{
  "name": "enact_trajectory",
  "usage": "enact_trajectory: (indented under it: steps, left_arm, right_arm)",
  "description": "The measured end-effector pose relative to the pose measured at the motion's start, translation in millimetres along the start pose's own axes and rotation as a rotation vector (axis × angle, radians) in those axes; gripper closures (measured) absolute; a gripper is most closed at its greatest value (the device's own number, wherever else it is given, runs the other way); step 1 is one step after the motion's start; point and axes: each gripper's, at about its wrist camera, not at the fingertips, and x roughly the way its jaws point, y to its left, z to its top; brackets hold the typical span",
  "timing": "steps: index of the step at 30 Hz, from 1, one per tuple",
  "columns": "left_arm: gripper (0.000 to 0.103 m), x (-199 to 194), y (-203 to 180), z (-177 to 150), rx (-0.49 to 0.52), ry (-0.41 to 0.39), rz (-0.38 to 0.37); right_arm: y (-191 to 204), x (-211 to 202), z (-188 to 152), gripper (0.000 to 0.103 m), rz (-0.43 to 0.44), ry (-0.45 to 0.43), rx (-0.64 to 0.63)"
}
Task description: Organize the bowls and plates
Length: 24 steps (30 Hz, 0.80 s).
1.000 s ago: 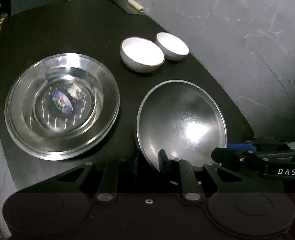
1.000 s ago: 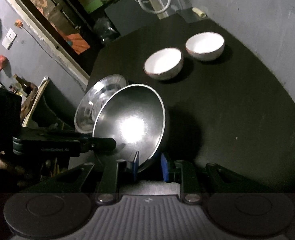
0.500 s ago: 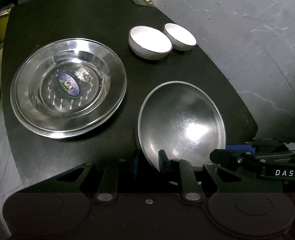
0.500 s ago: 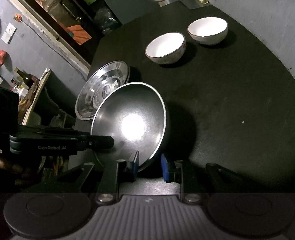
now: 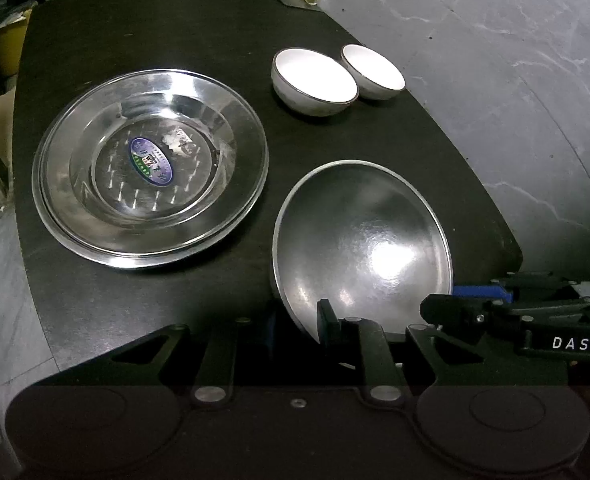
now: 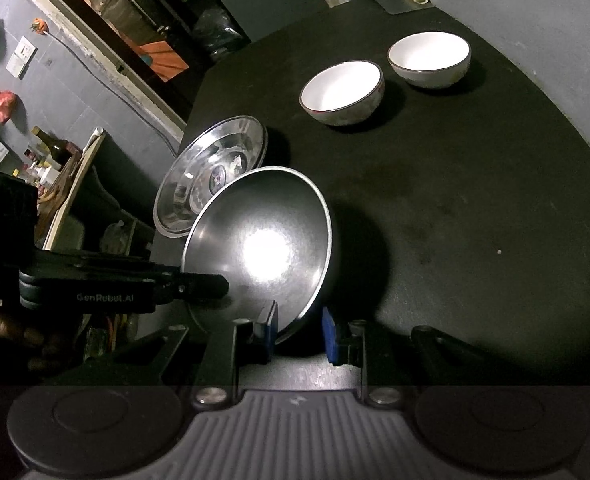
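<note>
The dark worktop [image 5: 167, 312] carries all the dishes. Largest on it is the stack of steel plates [image 5: 151, 184], lying flat on the left in the left wrist view, a blue oval sticker [image 5: 151, 160] in the centre of the top plate.

Just beside the stack, the steel bowl [image 5: 367, 240] is tilted, its hollow turned toward both cameras. Both tools hold it by the rim. The left hand-held gripper [image 5: 295, 330] is nearly closed, its fingers pinching the bowl's near edge. The right hand-held gripper [image 6: 299, 330] is likewise drawn in narrow on the rim: its left blue pad [image 6: 270, 322] lies against the inside of the bowl, while the right pad stands outside the wall with a small gap showing.

Two white ceramic bowls [image 5: 313, 80] [image 5: 373, 68] sit upright side by side at the far edge, well apart from the steel bowl.

The left wrist view alone shows the sticker clearly and the plates whole. The right wrist view alone shows the person's hand [image 6: 11, 328] on the left tool, the steel bowl overlapping the plates, and cluttered shelves [image 6: 47, 168] beyond the worktop.
</note>
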Motion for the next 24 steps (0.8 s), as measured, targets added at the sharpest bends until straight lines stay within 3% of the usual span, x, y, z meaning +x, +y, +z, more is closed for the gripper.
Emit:
enact_trajectory:
  steps: [9, 14, 21, 24]
  left_arm:
    - [0.077, -6, 3, 0, -0.009, -0.018, 0.008]
    - [0.067, -14, 6, 0, -0.017, -0.02, 0.01]
    - [0.046, -39, 7, 1, -0.004, -0.057, 0.027]
    - [0.031, -46, 4, 9, 0.01, -0.101, 0.055]
  right_arm:
    - [1, 1, 5, 0.074, -0.002, -0.008, -0.003]
    - [-1, -2, 8, 0.071, -0.02, -0.029, 0.007]
    - [-8, -9, 12, 0.062, -0.054, -0.1, 0.04]
    - [-11, -10, 15, 0.046, -0.079, -0.128, 0.05]
